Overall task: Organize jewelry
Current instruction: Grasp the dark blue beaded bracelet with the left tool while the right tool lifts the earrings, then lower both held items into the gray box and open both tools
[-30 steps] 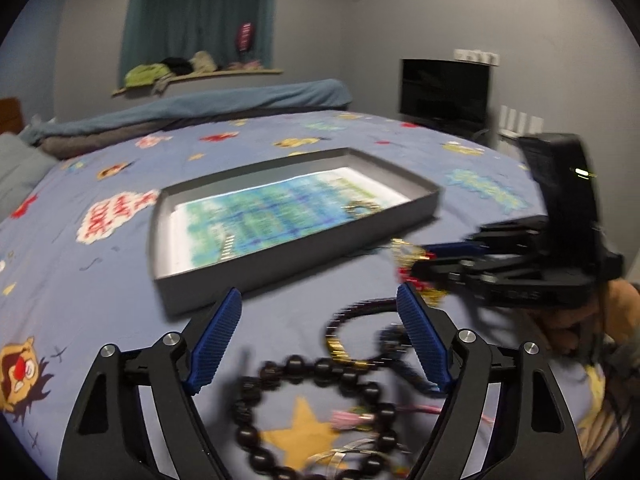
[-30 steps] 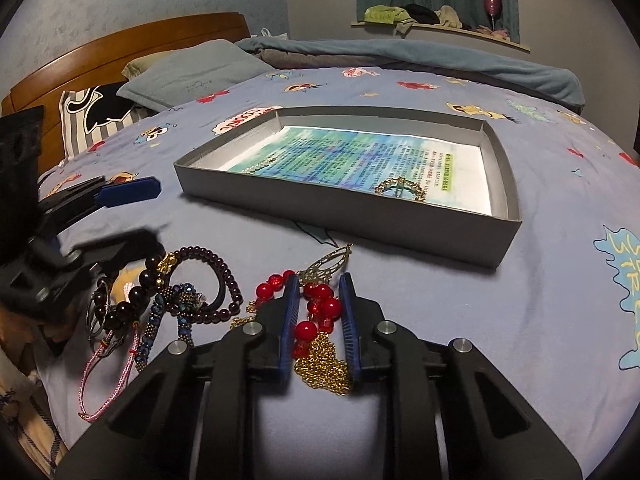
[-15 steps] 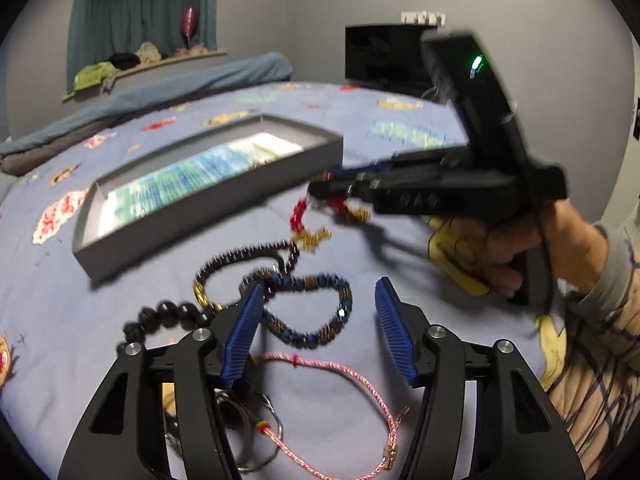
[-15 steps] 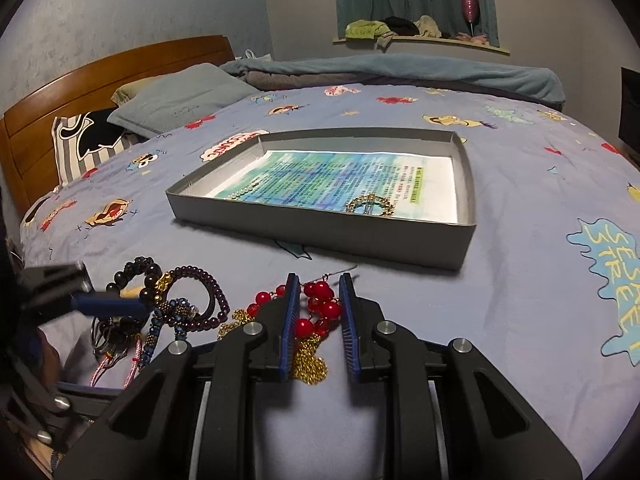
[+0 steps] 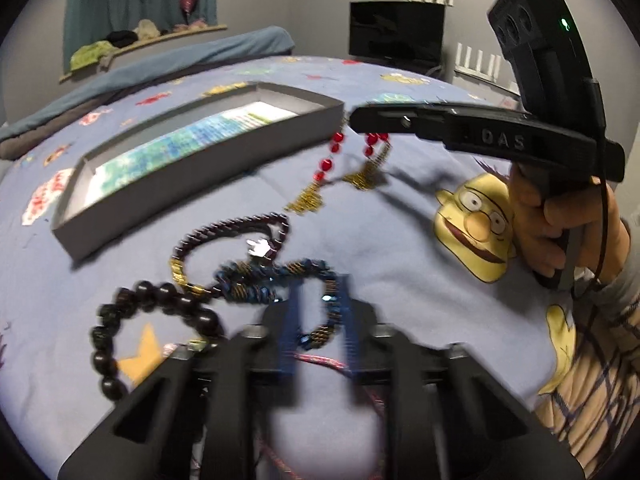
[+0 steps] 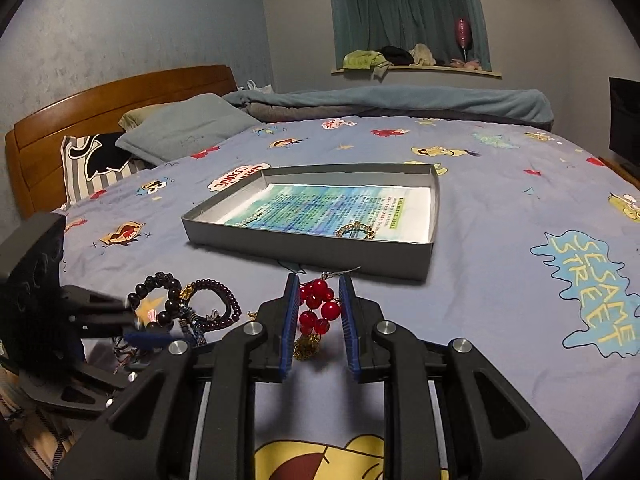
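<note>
Left wrist view: the left gripper (image 5: 318,312), jaws just closing, pinches the blue beaded bracelet (image 5: 280,276) on the bed (image 5: 400,240). Alongside, the right gripper (image 6: 318,312) grips a red bead earring (image 6: 318,306), lifted short of the grey tray's (image 6: 320,252) near edge. Next, likely: carry both over the tray and release.
</note>
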Action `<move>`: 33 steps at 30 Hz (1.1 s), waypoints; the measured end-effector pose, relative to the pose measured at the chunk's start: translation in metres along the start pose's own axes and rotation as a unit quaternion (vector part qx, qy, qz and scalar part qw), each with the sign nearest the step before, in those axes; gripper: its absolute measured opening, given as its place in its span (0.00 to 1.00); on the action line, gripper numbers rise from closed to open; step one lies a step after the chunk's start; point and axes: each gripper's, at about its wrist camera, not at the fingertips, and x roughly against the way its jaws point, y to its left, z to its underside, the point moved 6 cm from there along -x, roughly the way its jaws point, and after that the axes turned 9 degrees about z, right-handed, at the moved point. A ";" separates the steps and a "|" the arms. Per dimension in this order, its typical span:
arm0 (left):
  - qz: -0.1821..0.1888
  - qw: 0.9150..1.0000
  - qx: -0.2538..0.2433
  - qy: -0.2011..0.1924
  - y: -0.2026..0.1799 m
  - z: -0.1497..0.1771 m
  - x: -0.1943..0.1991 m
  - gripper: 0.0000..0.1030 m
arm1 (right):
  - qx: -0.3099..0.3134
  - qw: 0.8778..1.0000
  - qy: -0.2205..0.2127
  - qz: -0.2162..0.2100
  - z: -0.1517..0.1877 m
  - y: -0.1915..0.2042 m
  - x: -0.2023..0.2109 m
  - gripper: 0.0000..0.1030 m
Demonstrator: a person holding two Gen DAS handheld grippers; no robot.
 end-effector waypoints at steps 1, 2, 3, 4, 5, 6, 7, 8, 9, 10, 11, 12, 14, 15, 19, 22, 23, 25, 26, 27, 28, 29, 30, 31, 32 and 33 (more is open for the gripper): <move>-0.005 1.000 -0.009 0.001 -0.003 0.000 -0.001 0.10 | 0.000 1.000 -0.001 0.000 0.000 0.000 0.000 0.19; -0.007 1.000 -0.013 0.000 -0.005 0.000 0.000 0.08 | -0.001 1.000 -0.002 0.000 -0.001 0.000 0.001 0.19; -0.005 1.000 -0.011 -0.003 -0.005 -0.001 0.000 0.07 | -0.001 1.000 -0.003 0.000 0.000 0.000 0.002 0.19; -0.002 1.000 -0.009 -0.005 -0.005 -0.001 0.001 0.07 | -0.001 1.000 -0.003 -0.001 -0.001 -0.001 0.002 0.19; 0.002 1.000 -0.008 -0.007 -0.005 -0.001 0.002 0.07 | -0.001 1.000 -0.004 -0.001 -0.001 -0.001 0.003 0.19; 0.004 1.000 -0.008 -0.008 -0.006 -0.002 0.002 0.07 | -0.002 1.000 -0.006 -0.001 -0.001 -0.002 0.005 0.19; 0.008 1.000 -0.008 -0.011 -0.006 -0.002 0.003 0.07 | -0.003 1.000 -0.007 -0.001 -0.002 -0.002 0.006 0.19; 0.010 1.000 -0.009 -0.015 -0.007 -0.003 0.005 0.07 | -0.004 1.000 -0.009 -0.001 -0.002 -0.003 0.007 0.19; 0.010 1.000 -0.010 -0.019 -0.008 -0.004 0.006 0.07 | -0.005 1.000 -0.010 -0.001 -0.002 -0.004 0.008 0.19; 0.011 1.000 -0.011 -0.025 -0.008 -0.006 0.009 0.07 | -0.005 1.000 -0.012 -0.001 -0.003 -0.005 0.008 0.19; 0.010 0.999 -0.011 -0.033 -0.009 -0.008 0.011 0.07 | -0.006 1.000 -0.014 0.000 -0.003 -0.006 0.009 0.19; 0.010 0.999 -0.010 -0.040 -0.009 -0.010 0.014 0.07 | -0.007 1.000 -0.015 0.000 -0.004 -0.006 0.009 0.19; 0.011 0.998 -0.005 -0.055 -0.008 -0.015 0.020 0.07 | -0.009 1.000 -0.018 0.001 -0.004 -0.007 0.011 0.19; 0.014 0.997 0.001 -0.070 -0.006 -0.019 0.026 0.07 | -0.010 1.000 -0.020 0.001 -0.005 -0.007 0.012 0.19; 0.020 0.994 0.013 -0.109 0.002 -0.035 0.042 0.07 | -0.012 1.000 -0.028 0.000 -0.009 -0.006 0.014 0.19; 0.023 0.991 0.023 -0.133 0.008 -0.043 0.052 0.07 | -0.012 0.999 -0.037 -0.002 -0.014 -0.003 0.018 0.20; 0.022 0.990 0.025 -0.139 0.010 -0.046 0.054 0.07 | -0.012 0.999 -0.040 -0.003 -0.016 -0.002 0.019 0.20; 0.021 0.989 0.027 -0.146 0.012 -0.049 0.059 0.07 | -0.012 0.999 -0.047 -0.002 -0.020 -0.001 0.020 0.19; 0.022 0.988 0.027 -0.152 0.014 -0.052 0.061 0.07 | -0.012 0.999 -0.049 -0.003 -0.022 0.000 0.020 0.19; 0.021 0.987 0.026 -0.156 0.015 -0.055 0.063 0.07 | -0.013 0.999 -0.051 -0.003 -0.024 0.000 0.020 0.19; 0.019 0.987 0.025 -0.159 0.017 -0.057 0.064 0.07 | -0.014 0.998 -0.053 -0.004 -0.026 0.000 0.020 0.19; 0.019 0.986 0.027 -0.163 0.019 -0.060 0.066 0.07 | -0.015 0.998 -0.056 -0.004 -0.028 0.000 0.020 0.19; 0.019 0.985 0.028 -0.167 0.021 -0.062 0.067 0.07 | -0.016 0.998 -0.058 -0.004 -0.030 -0.001 0.019 0.20; 0.018 0.985 0.029 -0.170 0.023 -0.064 0.068 0.07 | -0.018 0.998 -0.060 -0.004 -0.032 -0.001 0.019 0.20; 0.017 0.984 0.030 -0.173 0.026 -0.067 0.069 0.07 | -0.019 0.998 -0.062 -0.005 -0.035 -0.001 0.018 0.20; 0.016 0.984 0.030 -0.175 0.028 -0.068 0.071 0.07 | -0.020 0.998 -0.065 -0.006 -0.037 -0.002 0.018 0.19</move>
